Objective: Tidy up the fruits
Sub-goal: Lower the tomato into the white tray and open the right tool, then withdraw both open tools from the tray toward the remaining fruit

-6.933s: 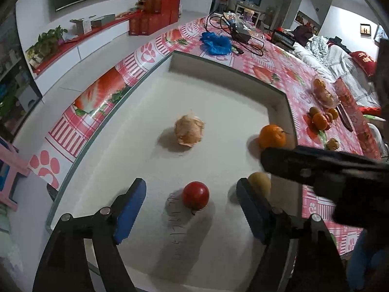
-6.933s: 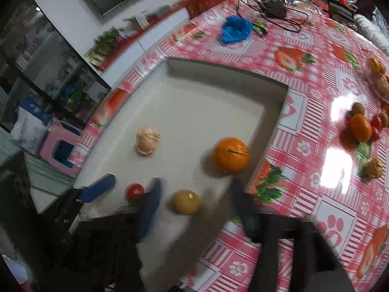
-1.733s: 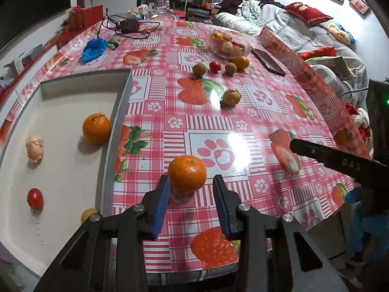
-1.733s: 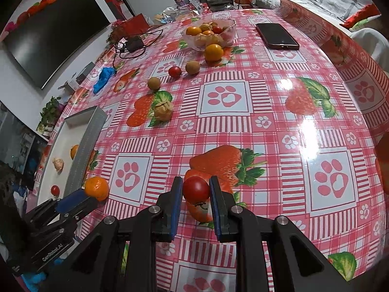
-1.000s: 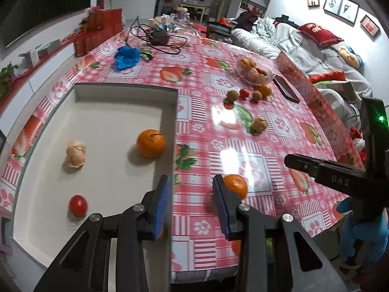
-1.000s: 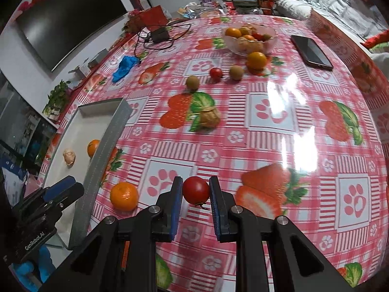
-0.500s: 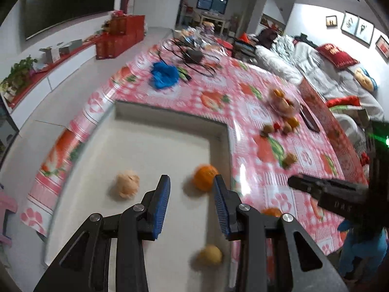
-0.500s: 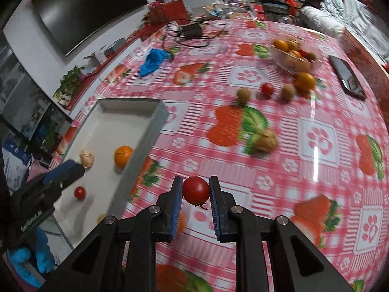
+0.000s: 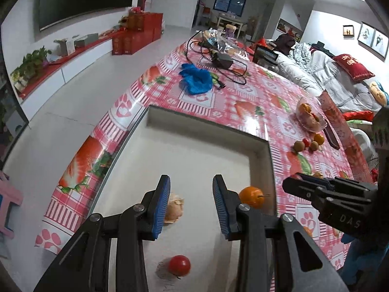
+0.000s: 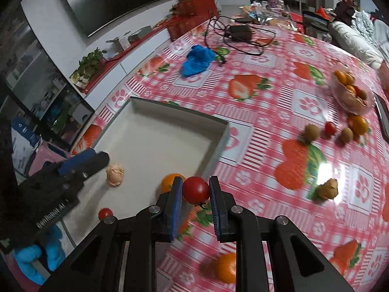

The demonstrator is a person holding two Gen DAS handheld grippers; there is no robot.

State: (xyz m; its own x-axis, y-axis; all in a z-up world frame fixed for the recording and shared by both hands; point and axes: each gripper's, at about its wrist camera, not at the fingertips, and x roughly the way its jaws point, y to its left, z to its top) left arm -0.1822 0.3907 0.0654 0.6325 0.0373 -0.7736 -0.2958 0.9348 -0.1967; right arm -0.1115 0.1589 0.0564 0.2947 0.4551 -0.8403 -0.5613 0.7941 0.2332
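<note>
My left gripper [image 9: 191,182] hangs open over the white tray [image 9: 194,150], with nothing between its blue pads. In the tray lie a pale papery fruit [image 9: 173,210], an orange [image 9: 251,196] and a small red tomato [image 9: 179,264]. My right gripper [image 10: 196,182] is shut on a red tomato [image 10: 195,189], held above the tablecloth just outside the tray's [image 10: 158,136] near right corner. A second orange [image 10: 225,267] lies on the cloth below the right gripper. The left gripper [image 10: 82,160] shows over the tray's left side.
Farther along the red checked tablecloth [image 10: 262,126] stand a glass fruit bowl [image 10: 350,92], several loose small fruits [image 10: 312,131] and a husked fruit [image 10: 327,189]. A blue cloth [image 10: 198,59], cables with a charger [image 10: 239,34] and a phone [image 9: 330,135] lie beyond.
Both grippers have swung left from the open tablecloth toward the tray. The left one now hangs over the tray; the right one carried its tomato to the tray's corner.
</note>
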